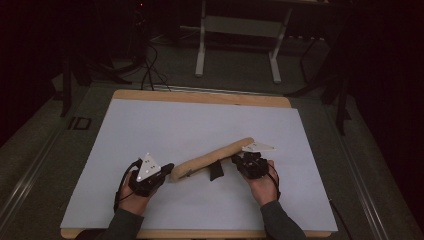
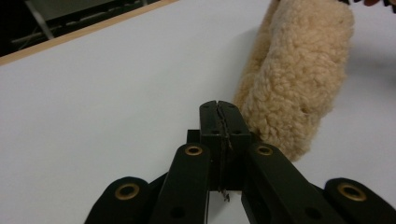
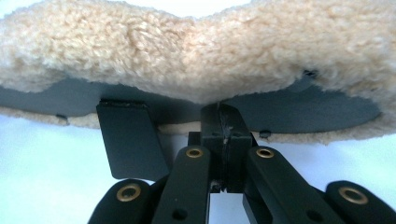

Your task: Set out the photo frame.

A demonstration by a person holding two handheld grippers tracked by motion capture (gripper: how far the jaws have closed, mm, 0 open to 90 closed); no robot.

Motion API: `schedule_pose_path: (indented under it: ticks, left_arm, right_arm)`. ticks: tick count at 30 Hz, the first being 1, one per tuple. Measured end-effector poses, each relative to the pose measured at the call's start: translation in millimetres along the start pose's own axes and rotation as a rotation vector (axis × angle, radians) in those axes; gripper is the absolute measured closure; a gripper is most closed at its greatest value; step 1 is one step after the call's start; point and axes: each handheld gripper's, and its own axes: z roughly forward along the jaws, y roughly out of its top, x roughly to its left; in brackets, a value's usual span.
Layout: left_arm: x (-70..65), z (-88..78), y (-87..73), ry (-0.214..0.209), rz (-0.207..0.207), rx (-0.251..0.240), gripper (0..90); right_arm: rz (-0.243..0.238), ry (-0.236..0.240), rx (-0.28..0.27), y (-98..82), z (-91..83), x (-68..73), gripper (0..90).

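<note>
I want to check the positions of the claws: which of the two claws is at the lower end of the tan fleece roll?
The left claw: it sits beside the near end of the long tan fleece roll; the right claw is at its middle, by the black strap.

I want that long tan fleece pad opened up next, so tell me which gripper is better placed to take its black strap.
Right, probably. The right gripper, jaws shut, sits against the long tan fleece pad beside its black strap. The left gripper, also shut, is at the pad's far end.
</note>
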Motion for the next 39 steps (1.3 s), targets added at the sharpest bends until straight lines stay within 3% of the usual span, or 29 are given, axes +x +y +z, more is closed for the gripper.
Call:
schedule_pose_path:
  ticks: [39]
  left_arm:
    - [-32.4,11.3,9.6,-0.147,0.048,-0.013,90.0]
  right_arm:
    - [-0.062,0.047,0.031,12.8,4.6,16.7,88.9]
